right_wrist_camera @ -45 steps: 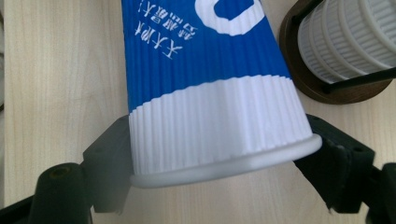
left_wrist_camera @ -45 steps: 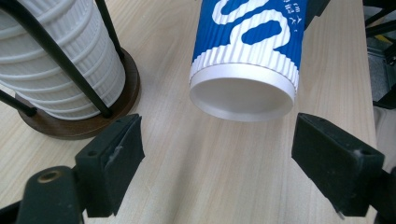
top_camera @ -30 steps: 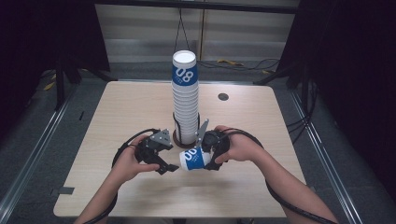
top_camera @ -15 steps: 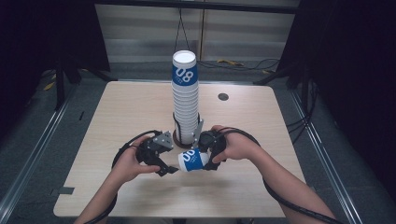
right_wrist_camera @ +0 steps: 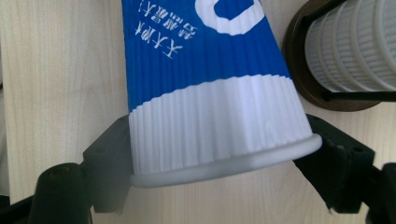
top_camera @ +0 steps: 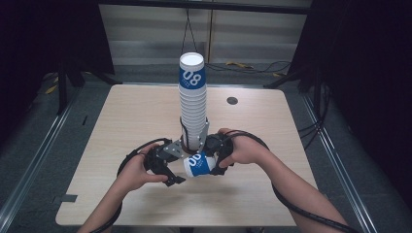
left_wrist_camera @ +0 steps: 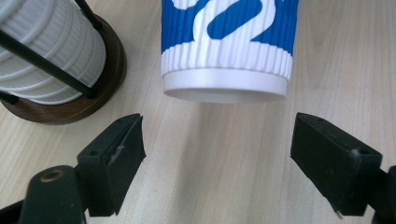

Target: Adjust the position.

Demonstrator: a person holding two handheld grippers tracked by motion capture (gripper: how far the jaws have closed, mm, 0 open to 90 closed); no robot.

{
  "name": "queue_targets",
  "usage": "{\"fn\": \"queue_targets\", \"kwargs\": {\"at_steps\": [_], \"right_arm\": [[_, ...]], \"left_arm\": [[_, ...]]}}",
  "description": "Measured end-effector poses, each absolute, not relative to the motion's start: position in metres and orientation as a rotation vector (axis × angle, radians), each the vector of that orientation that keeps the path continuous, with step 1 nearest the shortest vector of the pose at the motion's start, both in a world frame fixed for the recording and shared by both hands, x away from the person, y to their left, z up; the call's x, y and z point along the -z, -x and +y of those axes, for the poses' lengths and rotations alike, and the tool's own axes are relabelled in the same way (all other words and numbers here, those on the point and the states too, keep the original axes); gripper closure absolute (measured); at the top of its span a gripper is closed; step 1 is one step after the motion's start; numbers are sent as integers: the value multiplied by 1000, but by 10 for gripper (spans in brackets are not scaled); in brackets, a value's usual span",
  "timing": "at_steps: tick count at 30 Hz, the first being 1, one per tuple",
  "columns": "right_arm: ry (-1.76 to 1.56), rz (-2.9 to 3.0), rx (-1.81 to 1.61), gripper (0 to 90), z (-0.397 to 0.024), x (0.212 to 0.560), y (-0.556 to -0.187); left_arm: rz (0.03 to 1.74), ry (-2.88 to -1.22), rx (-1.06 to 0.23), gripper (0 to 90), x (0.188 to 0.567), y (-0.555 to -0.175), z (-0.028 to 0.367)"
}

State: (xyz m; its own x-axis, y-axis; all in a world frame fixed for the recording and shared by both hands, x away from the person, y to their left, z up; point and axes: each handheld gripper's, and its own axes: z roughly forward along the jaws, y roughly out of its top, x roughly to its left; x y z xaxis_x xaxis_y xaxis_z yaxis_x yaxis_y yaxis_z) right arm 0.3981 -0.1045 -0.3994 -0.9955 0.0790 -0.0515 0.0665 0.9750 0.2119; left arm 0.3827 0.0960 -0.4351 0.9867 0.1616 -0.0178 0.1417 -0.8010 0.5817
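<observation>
High view: a tall stack of ribbed paper cups (top_camera: pixel 193 104) stands upright in a dark round holder (top_camera: pixel 193 144) near the middle of the light wooden tabletop (top_camera: pixel 126 121). Just in front of the holder, a single blue-and-white cup (top_camera: pixel 198 165) lies sideways between the two hands. The right hand-held gripper (top_camera: pixel 217 156) is at one end of that cup, and the left hand-held gripper (top_camera: pixel 171 165) sits just beside the other end. A small dark disc (top_camera: pixel 232 101) lies on the tabletop, well apart, to the right of the stack.

Left gripper view: the left hand-held gripper (left_wrist_camera: pixel 217 156) has its jaws spread wide, with bare wood between them. The cup's (left_wrist_camera: pixel 227 46) white end faces the camera just ahead of the jaw tips, apart from both. The wooden holder (left_wrist_camera: pixel 74 100) and the bottom of the stack (left_wrist_camera: pixel 46 44) sit at upper left.

Right gripper view: the right hand-held gripper (right_wrist_camera: pixel 219 158) is clamped on the cup (right_wrist_camera: pixel 205 93), one jaw against each side of its white ribbed band near the rolled rim. The cup stretches away from the camera, blue with white lettering. The holder (right_wrist_camera: pixel 303 84) and stack (right_wrist_camera: pixel 350 44) appear at upper right.
</observation>
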Motion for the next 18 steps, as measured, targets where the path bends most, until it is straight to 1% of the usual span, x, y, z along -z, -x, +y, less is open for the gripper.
{"fn": "queue_targets", "kwargs": {"at_steps": [9, 18], "right_arm": [[-97, 3064, -319, 189, -98, 400, -398], [-75, 3073, -307, 189, -93, 401, -397]], "left_arm": [[213, -2514, -42, 187, 433, -381, 95], [222, -2528, -15, 198, 433, -380, 92]]}}
